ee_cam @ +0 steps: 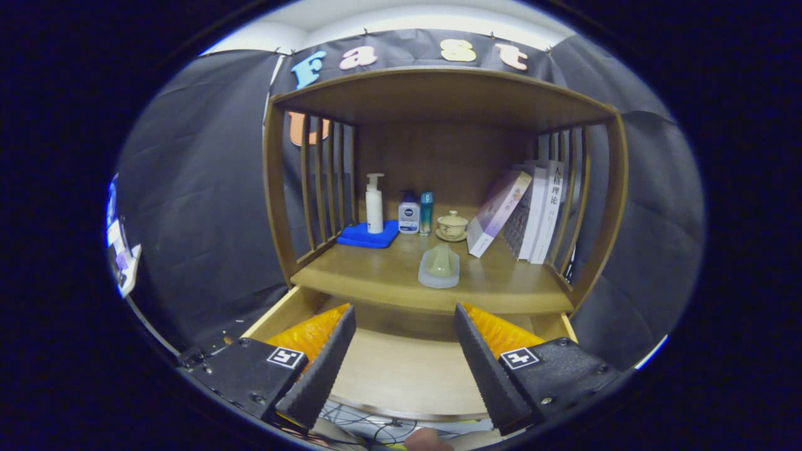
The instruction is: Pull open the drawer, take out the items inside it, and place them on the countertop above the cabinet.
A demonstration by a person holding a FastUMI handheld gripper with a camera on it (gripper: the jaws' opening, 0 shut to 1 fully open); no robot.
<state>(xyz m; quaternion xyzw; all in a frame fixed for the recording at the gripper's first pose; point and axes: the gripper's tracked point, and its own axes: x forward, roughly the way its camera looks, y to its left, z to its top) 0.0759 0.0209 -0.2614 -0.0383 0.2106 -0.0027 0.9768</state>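
A wooden cabinet stands ahead with its drawer [401, 376] pulled out below the countertop [376, 275]. The drawer's pale floor shows bare between my fingers. My gripper [404, 326] hovers over the drawer, open, with nothing between the fingers [326, 357]. On the countertop just beyond the fingers sits a pale green item on a translucent dish [439, 266].
Further back on the countertop: a white pump bottle [374, 203] on a blue cloth [368, 235], a small white-and-blue bottle [408, 217], a teal bottle [426, 213], a lidded tea cup [452, 226] and leaning books [526, 213]. Slatted wooden sides and a top shelf enclose the space.
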